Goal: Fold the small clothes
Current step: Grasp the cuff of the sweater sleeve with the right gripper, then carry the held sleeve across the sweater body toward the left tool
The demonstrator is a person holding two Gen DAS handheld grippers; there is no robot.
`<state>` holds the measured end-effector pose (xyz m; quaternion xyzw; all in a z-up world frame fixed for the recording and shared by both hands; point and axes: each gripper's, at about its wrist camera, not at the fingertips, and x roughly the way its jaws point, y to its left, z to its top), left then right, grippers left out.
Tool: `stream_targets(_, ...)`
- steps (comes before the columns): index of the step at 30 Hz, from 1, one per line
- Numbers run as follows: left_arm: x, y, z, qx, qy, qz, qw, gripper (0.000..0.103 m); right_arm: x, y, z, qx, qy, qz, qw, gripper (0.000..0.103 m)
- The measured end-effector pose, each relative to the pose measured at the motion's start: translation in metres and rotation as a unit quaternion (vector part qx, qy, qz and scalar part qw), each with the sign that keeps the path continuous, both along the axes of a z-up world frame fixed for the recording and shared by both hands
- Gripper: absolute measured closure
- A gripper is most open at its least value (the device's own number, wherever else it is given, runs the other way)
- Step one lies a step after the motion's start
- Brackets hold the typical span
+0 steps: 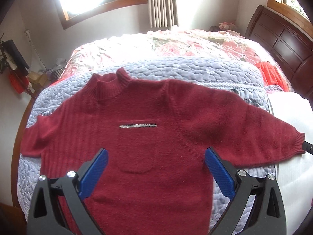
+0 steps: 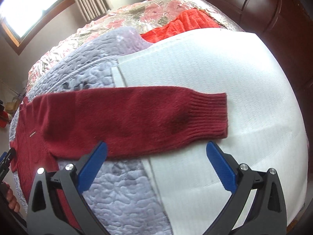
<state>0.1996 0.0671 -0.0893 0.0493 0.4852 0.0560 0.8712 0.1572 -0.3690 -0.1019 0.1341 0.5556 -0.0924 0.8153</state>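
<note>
Fuzzy dark-red knit sweater (image 1: pixel 148 137) with ribbed mock collar and grey-trimmed chest pocket lies flat, face up, on a lavender quilted pebble-textured blanket (image 1: pixel 176 68) over the bed. One ribbed-cuff sleeve (image 2: pixel 156 115) extends onto a white ribbed foam sheet (image 2: pixel 225 68). Left gripper (image 1: pixel 156 152) and right gripper (image 2: pixel 156 146): blue textured jaws spread, holding nothing.
</note>
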Motion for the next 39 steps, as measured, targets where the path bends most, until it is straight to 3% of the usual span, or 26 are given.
stream_targets(5, 0.019, -0.039, -0.015, 0.000, 0.000, -0.009, 1.0000, 0.004, 0.016, -0.060, -0.033, 0.039, 0.024, -0.009, 0.999, 0.003)
stream_targets(13, 0.028, -0.076, -0.032, 0.011, 0.011, -0.020, 0.9997, 0.004, 0.026, -0.082, -0.049, 0.065, 0.014, 0.012, 0.998, 0.003)
stream_targets(16, 0.025, -0.076, -0.031, 0.017, 0.008, -0.020, 0.9996, 0.004, 0.028, -0.084, -0.047, 0.063, 0.010, 0.016, 0.998, 0.028)
stream_targets(18, 0.022, -0.073, -0.030, 0.026, 0.005, -0.019, 0.9995, 0.004, 0.030, -0.088, -0.047, 0.056, 0.012, 0.022, 0.998, 0.063)
stream_targets(20, 0.020, -0.065, -0.028, 0.031, 0.005, -0.014, 0.9994, 0.004, 0.031, -0.093, -0.051, 0.075, 0.022, 0.023, 0.997, 0.091)
stream_targets(24, 0.018, -0.043, -0.026, 0.038, 0.006, 0.004, 0.9993, 0.004, 0.027, -0.090, -0.043, 0.075, 0.005, 0.024, 0.997, 0.094)
stream_targets(30, 0.016, -0.003, -0.022, 0.046, 0.005, 0.032, 0.9984, 0.004, 0.023, -0.061, -0.003, 0.078, -0.043, 0.035, 0.995, 0.094)
stream_targets(39, 0.003, 0.064, -0.015, 0.045, 0.001, 0.069, 0.9966, 0.004, 0.055, 0.077, 0.058, 0.097, -0.091, 0.150, 0.980, 0.094)
